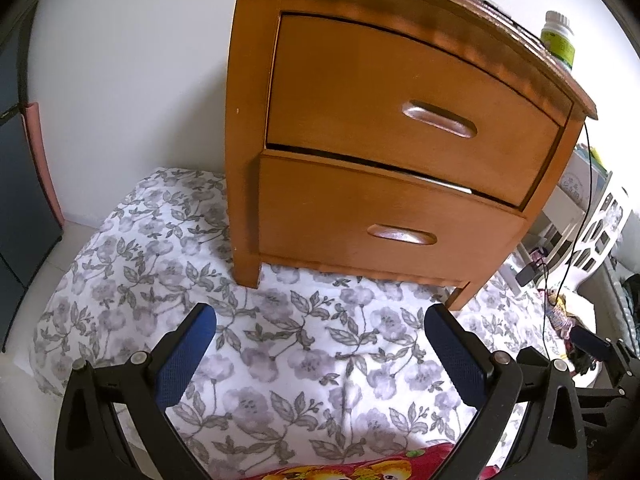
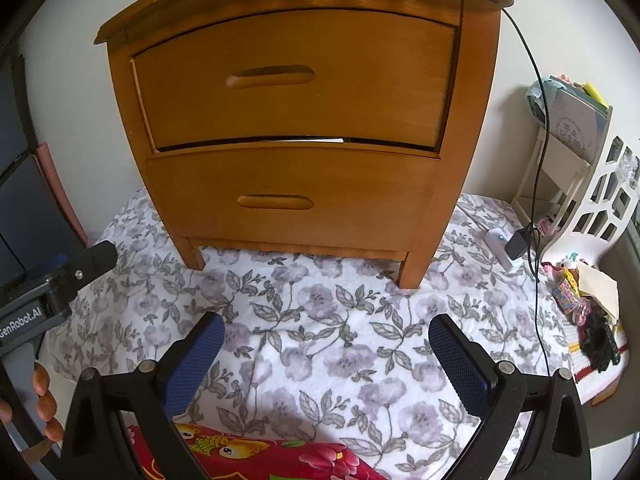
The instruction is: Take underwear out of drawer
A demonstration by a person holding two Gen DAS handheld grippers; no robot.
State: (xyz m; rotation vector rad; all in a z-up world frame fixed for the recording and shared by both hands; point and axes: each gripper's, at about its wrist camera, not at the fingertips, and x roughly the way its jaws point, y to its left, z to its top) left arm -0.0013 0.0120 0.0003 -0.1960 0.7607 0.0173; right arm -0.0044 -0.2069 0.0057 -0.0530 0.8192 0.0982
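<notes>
A brown wooden nightstand (image 1: 400, 140) (image 2: 296, 120) with two drawers stands on a floral sheet. The top drawer (image 1: 412, 104) (image 2: 296, 80) sits nearly closed, with a dark gap under it where something white shows. The bottom drawer (image 1: 384, 228) (image 2: 292, 196) is closed. Each has a recessed oval handle (image 1: 440, 119) (image 2: 270, 76). No underwear is visible. My left gripper (image 1: 320, 312) is open over the sheet, short of the nightstand. My right gripper (image 2: 326, 322) is open too, with nothing between its fingers. The left gripper's body (image 2: 52, 292) shows at the right wrist view's left edge, held by a hand (image 2: 44, 396).
The grey floral sheet (image 1: 280, 360) (image 2: 320, 340) covers the floor area in front. A red patterned cloth (image 2: 260, 456) lies near me. A green bottle (image 1: 558, 40) stands on the nightstand. A black cable (image 2: 536, 120), a charger and a white rack (image 2: 580, 184) with clutter are right.
</notes>
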